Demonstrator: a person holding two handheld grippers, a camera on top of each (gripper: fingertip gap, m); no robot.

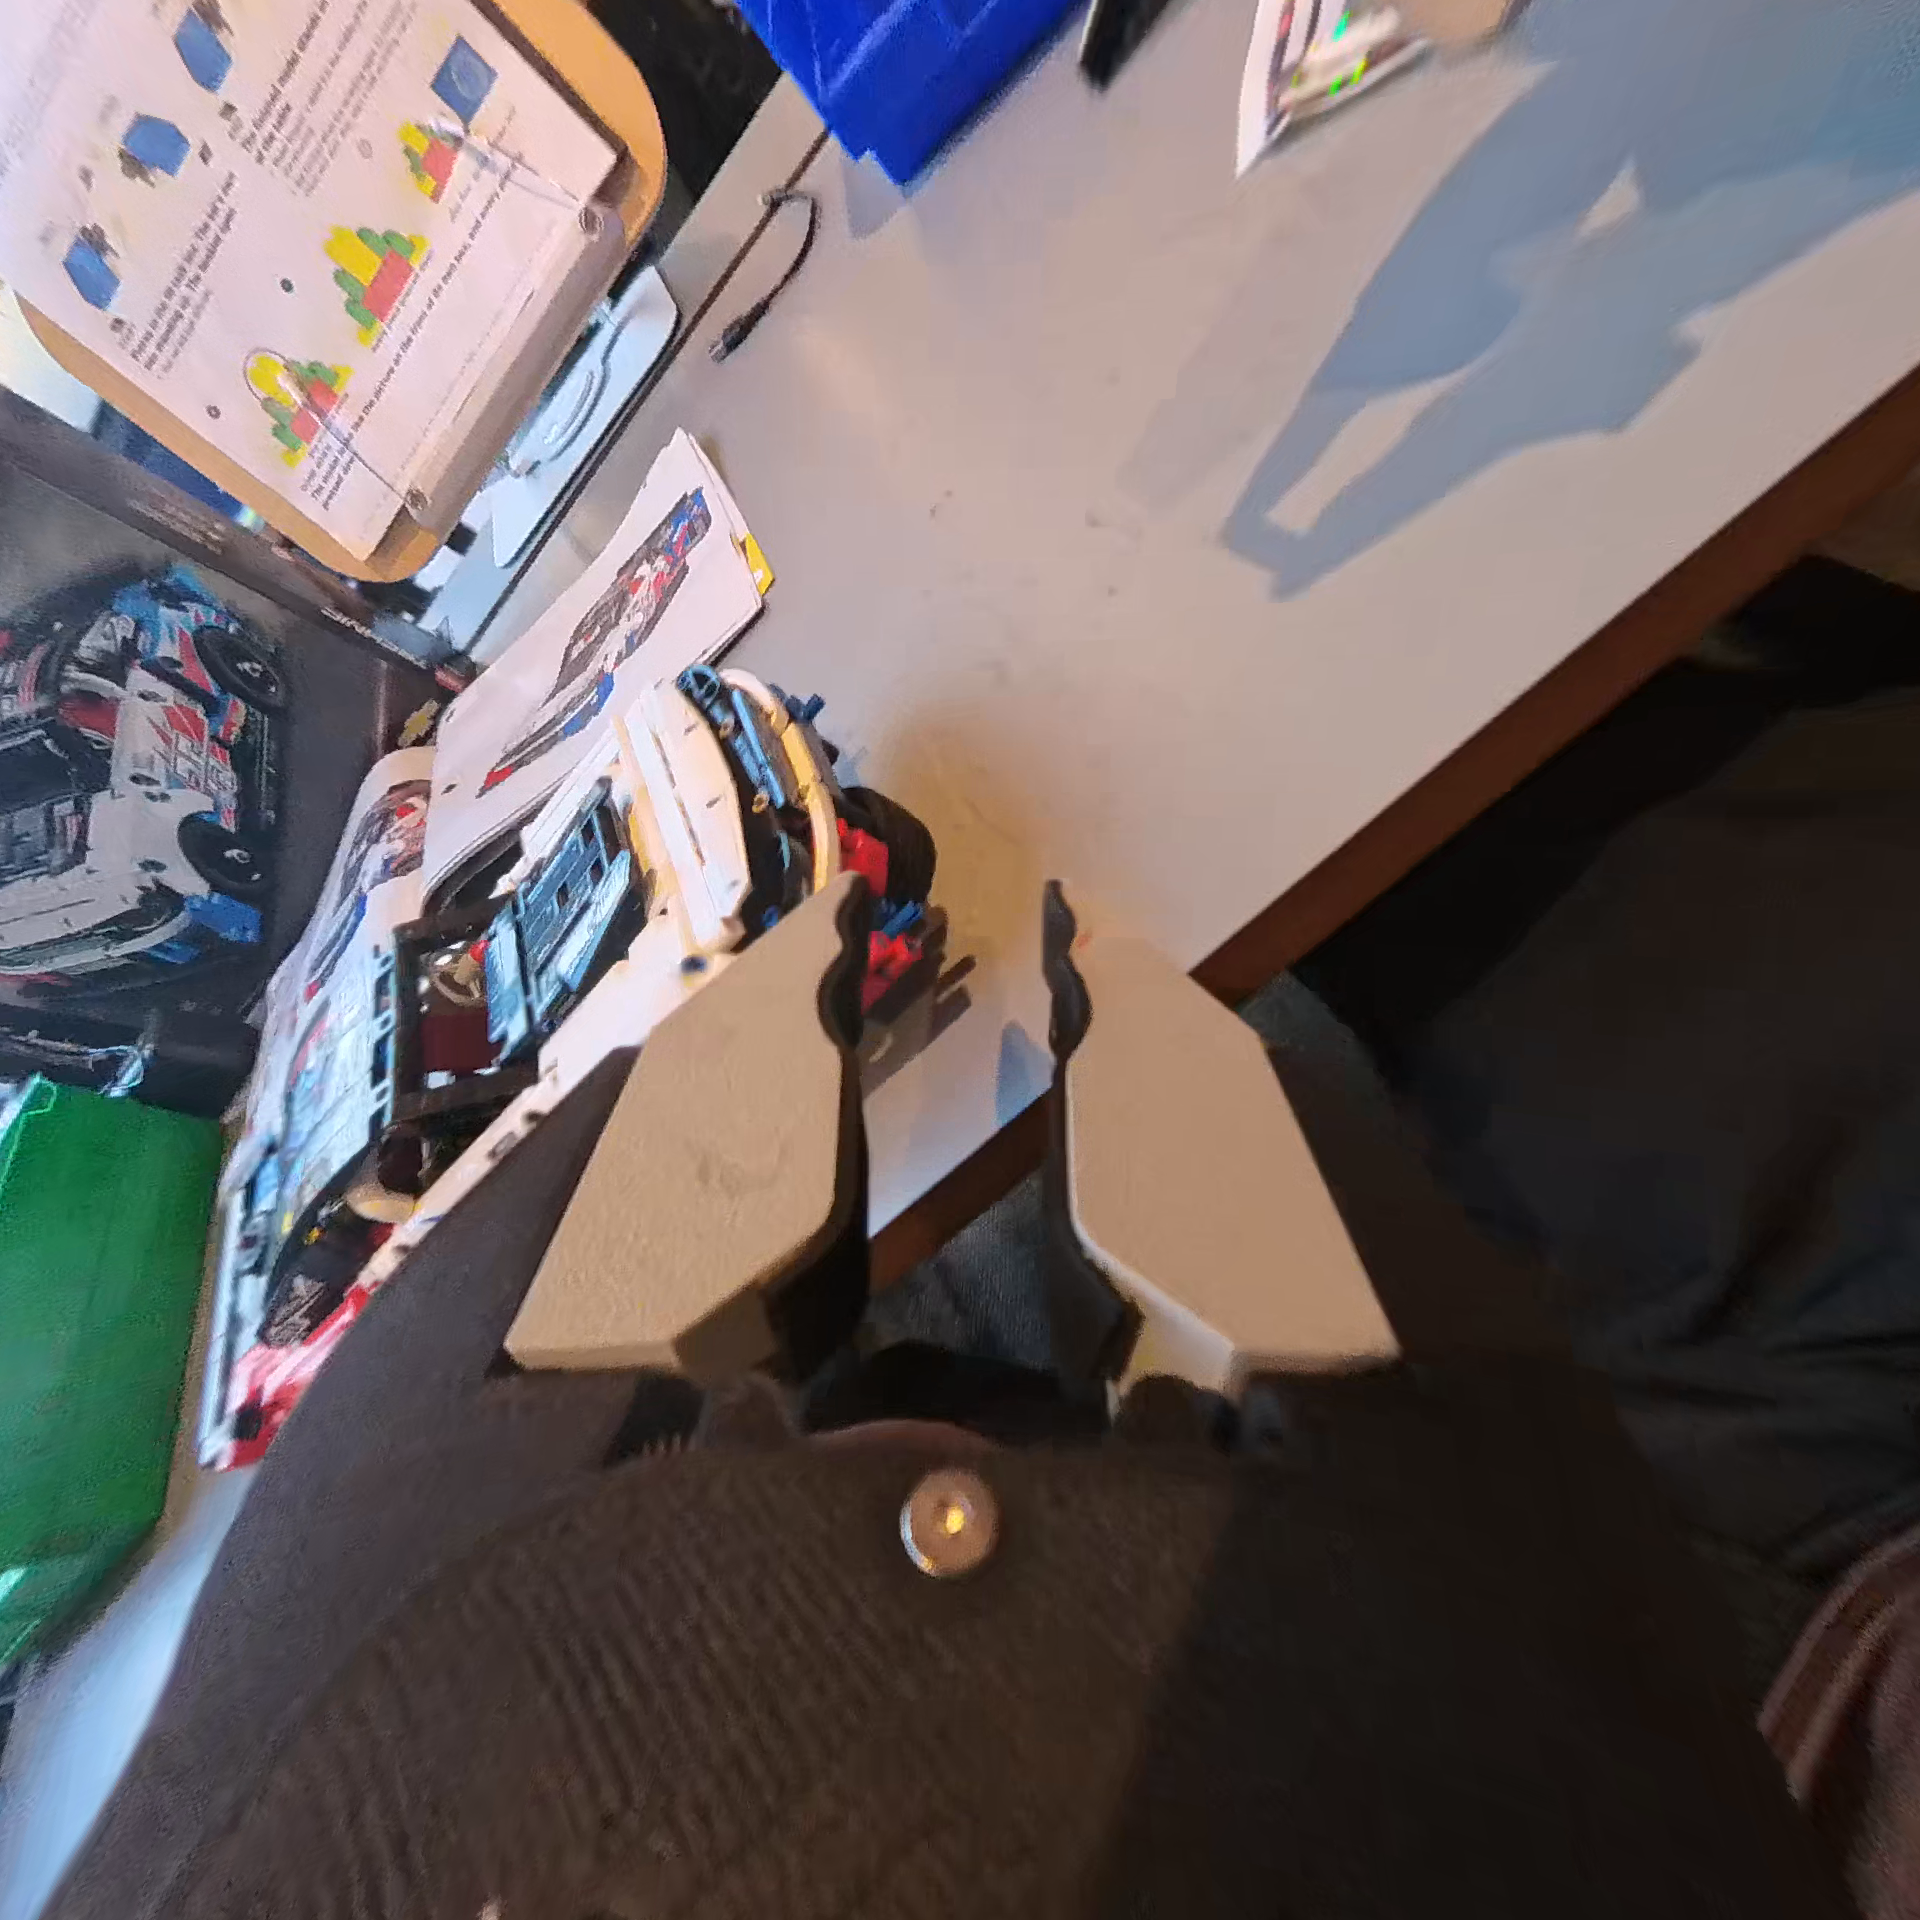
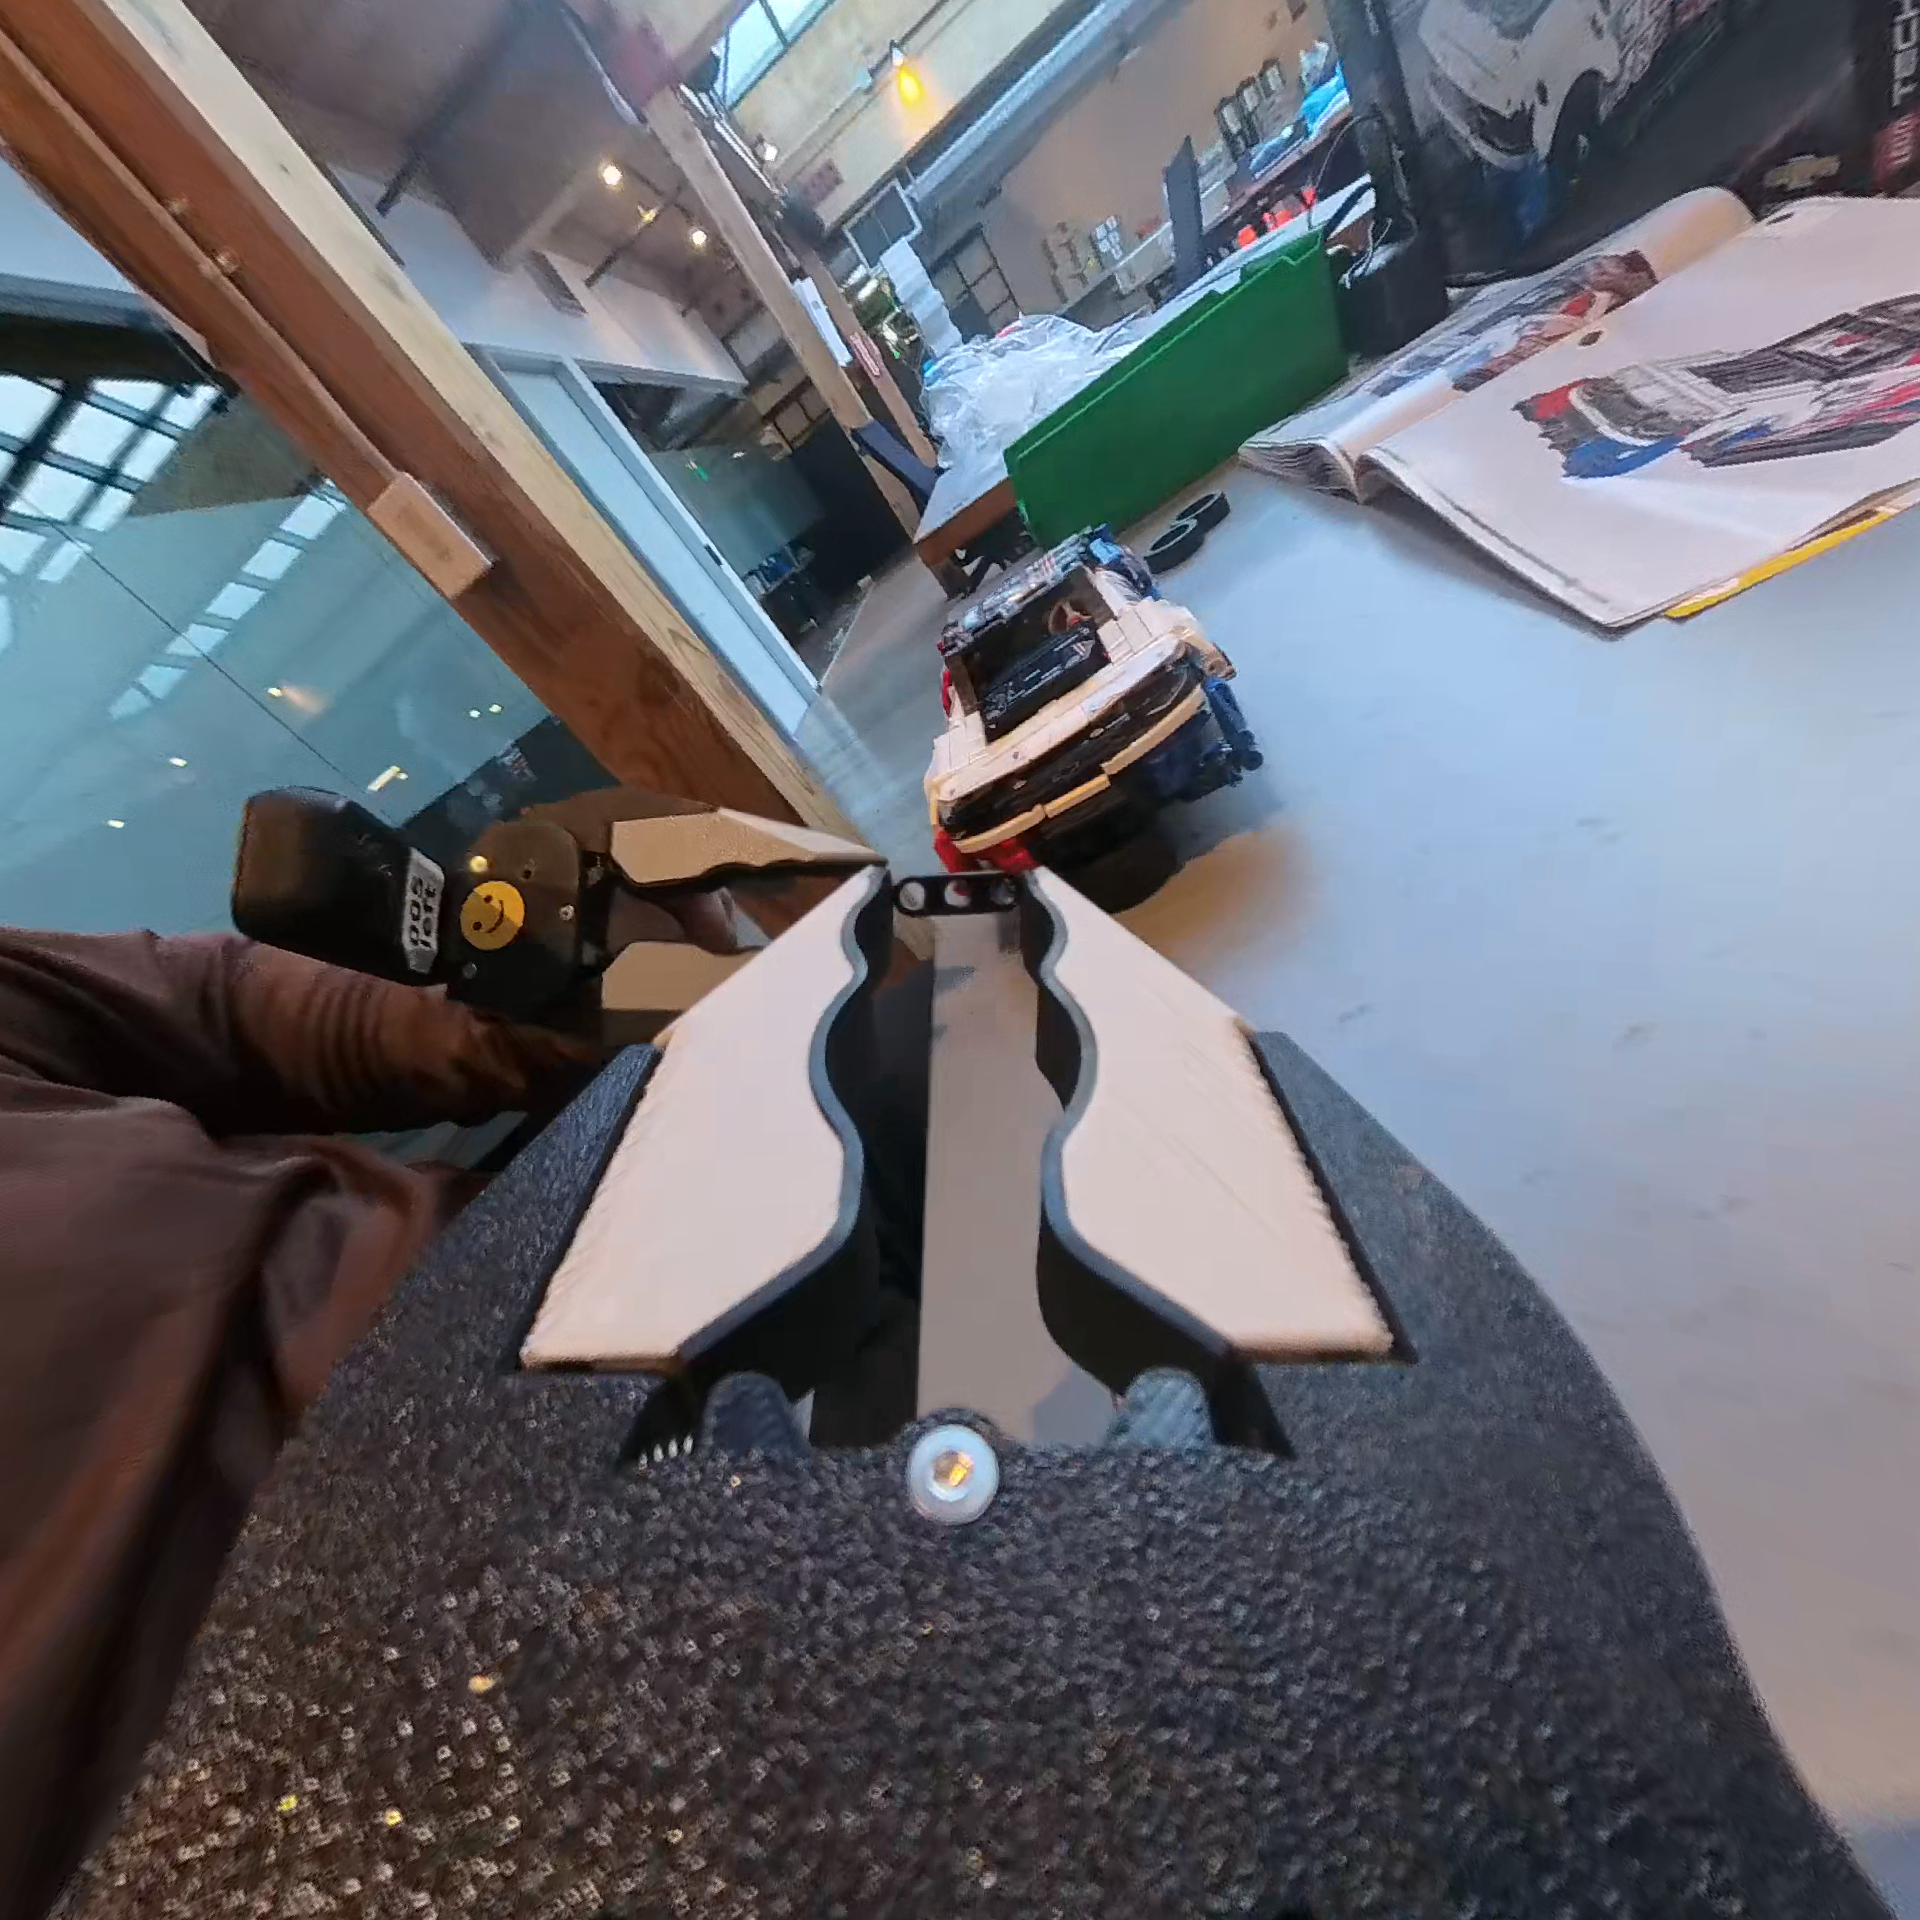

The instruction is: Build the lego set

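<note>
A partly built white, black, blue and red lego car stands on the grey table near its front edge. My left gripper is open and empty just right of the car, over the table's edge. My right gripper is shut on a small black lego beam with holes, held across its fingertips. It is low over the table, a short way from one end of the car. The left gripper's black body shows at the left of the right wrist view.
Open instruction booklets lie beside the car. The set's dark box and a green bin stand beyond it. Two black tyres lie near the bin. A blue bin and a black cable are farther off. The gap from one gripper's tips to the other's is roughly 15 centimetres.
</note>
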